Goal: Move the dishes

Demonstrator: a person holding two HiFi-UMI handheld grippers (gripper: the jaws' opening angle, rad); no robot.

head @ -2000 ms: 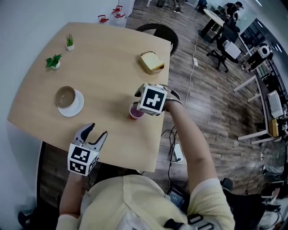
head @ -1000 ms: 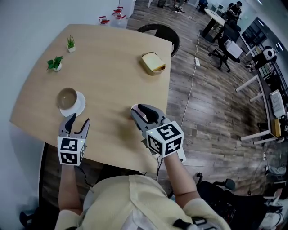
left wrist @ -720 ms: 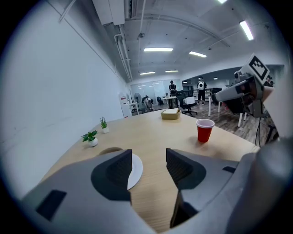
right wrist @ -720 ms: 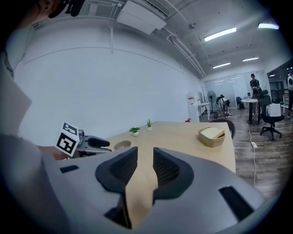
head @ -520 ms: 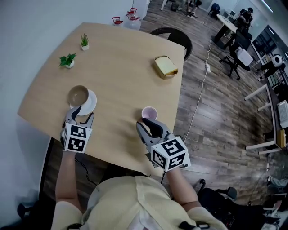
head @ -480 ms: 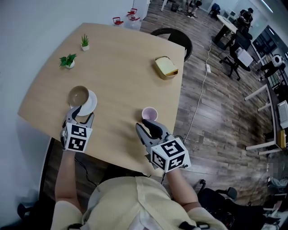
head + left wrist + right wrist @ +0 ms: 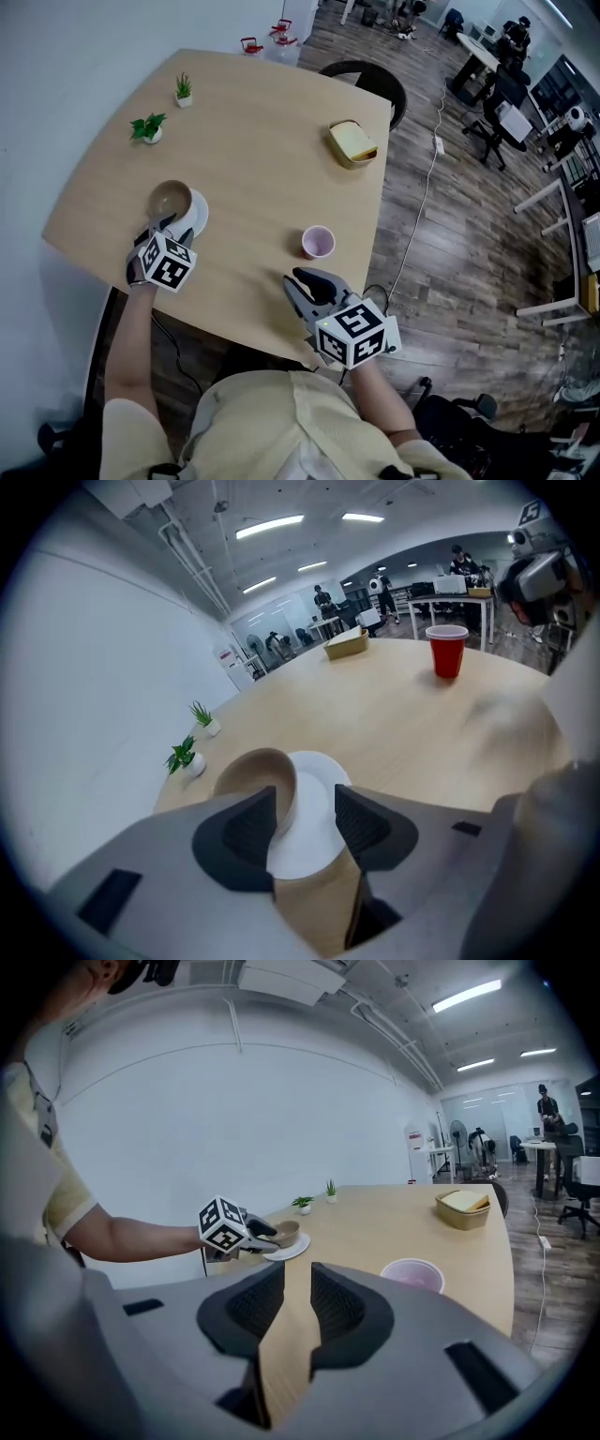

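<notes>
At the near left edge of the wooden table (image 7: 253,141) lies a white plate (image 7: 314,775) with a brown bowl (image 7: 253,778) resting on it. The left gripper (image 7: 305,808) reaches over the plate's near rim. Its jaws stand apart, one in front of the bowl's side and the other above the bare part of the plate, so the rim lies between them. They have just been closing, though no pad can be seen pressing yet. Half a second ago this gripper was just short of the plate. Its marker cube (image 7: 167,262) shows black-and-white squares. Well apart to the right, the right gripper (image 7: 298,1302) hangs over the table's near edge with only bare tabletop in the narrow gap of its jaws, which have also just been closing. It has drawn back from the pink cup (image 7: 318,242), which stands upright ahead of it. Farther off sit a tan container (image 7: 352,142) and two small potted plants (image 7: 148,127).
</notes>
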